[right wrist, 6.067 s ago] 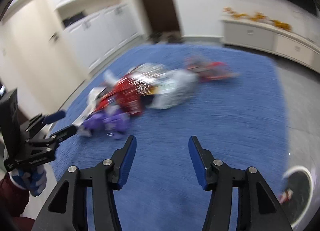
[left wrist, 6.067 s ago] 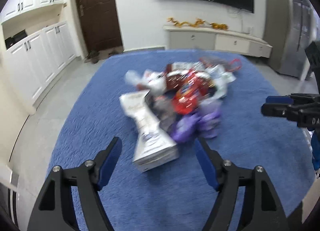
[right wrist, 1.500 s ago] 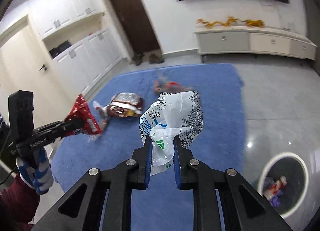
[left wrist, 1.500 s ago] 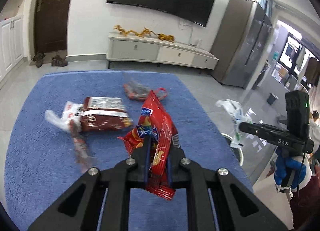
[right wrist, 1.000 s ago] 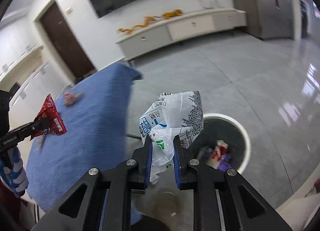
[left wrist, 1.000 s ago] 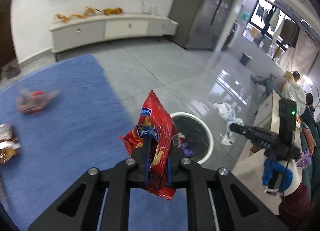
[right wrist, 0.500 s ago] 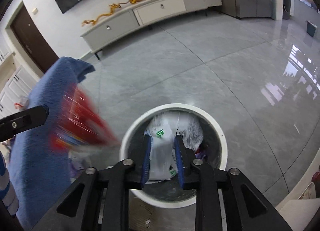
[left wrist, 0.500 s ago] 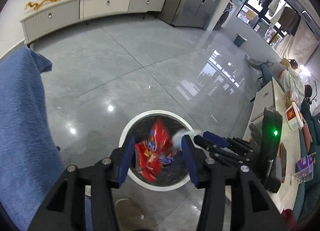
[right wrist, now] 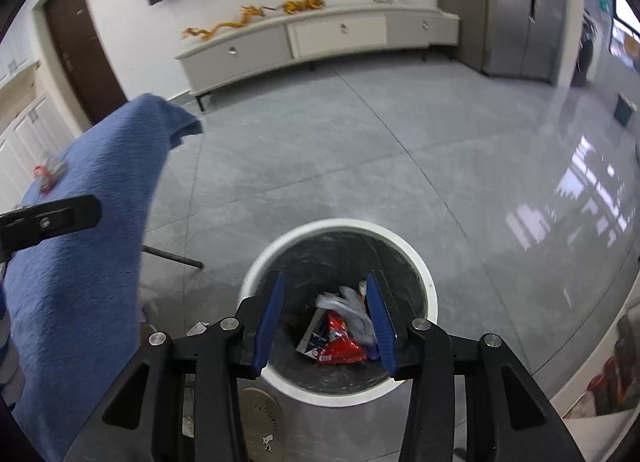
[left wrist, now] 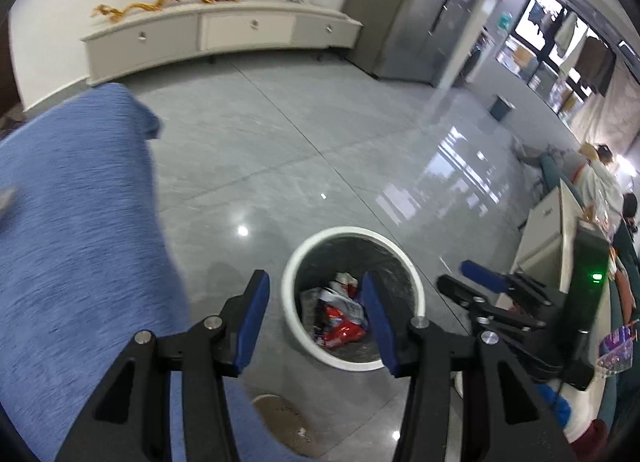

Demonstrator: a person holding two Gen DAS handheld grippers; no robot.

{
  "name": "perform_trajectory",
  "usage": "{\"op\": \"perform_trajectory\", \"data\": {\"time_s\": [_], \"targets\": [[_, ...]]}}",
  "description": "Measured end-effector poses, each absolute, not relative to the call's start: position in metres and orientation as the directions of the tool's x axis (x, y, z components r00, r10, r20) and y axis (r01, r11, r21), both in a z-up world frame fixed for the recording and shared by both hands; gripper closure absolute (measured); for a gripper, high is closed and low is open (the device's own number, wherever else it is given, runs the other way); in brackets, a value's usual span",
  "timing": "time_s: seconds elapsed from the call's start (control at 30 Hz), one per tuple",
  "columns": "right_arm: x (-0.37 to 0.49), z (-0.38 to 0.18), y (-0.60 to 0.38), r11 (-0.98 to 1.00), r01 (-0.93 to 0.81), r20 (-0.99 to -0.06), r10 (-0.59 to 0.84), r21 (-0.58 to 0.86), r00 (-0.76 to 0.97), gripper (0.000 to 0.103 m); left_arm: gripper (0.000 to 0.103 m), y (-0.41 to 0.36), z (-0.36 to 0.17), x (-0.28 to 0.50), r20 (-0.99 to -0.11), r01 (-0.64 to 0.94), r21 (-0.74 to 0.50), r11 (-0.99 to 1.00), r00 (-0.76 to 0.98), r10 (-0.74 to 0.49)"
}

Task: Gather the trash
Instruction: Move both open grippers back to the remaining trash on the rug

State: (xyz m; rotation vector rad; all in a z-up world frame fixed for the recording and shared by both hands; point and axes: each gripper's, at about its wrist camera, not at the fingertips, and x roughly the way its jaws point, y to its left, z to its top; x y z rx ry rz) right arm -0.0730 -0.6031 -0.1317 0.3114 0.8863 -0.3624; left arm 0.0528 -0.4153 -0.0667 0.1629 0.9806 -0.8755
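Right gripper (right wrist: 326,316) spread over bin (right wrist: 416,258); cloth litter (right wrist: 48,173) (right view only).

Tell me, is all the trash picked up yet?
Not quite. A red snack bag and a white plastic bag lie inside the round white-rimmed bin. Both the left tongs and right tongs are open and empty. A small red wrapper waits on the blue carpeted tabletop.
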Motion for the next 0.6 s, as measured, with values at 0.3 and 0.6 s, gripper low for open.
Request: {"op": "perform_trajectory", "data": {"time_s": [0.3,0.6], "targets": [[-0.078,-0.072,-0.533,0.947,0.316,-0.735,-0.17,0.064,0.657,0.057,0.056,-0.307,-0.032,0.046,-0.757,0.651,-0.187,0.735,0.382,-0.531],[-0.079,-0.013,-0.454,0.986,0.167,-0.679,-0.122,0.001,0.724,0.055,0.048,-0.143,0.005,0.026,-0.691,0.502,-0.12,0.856,0.577,-0.435]]}}
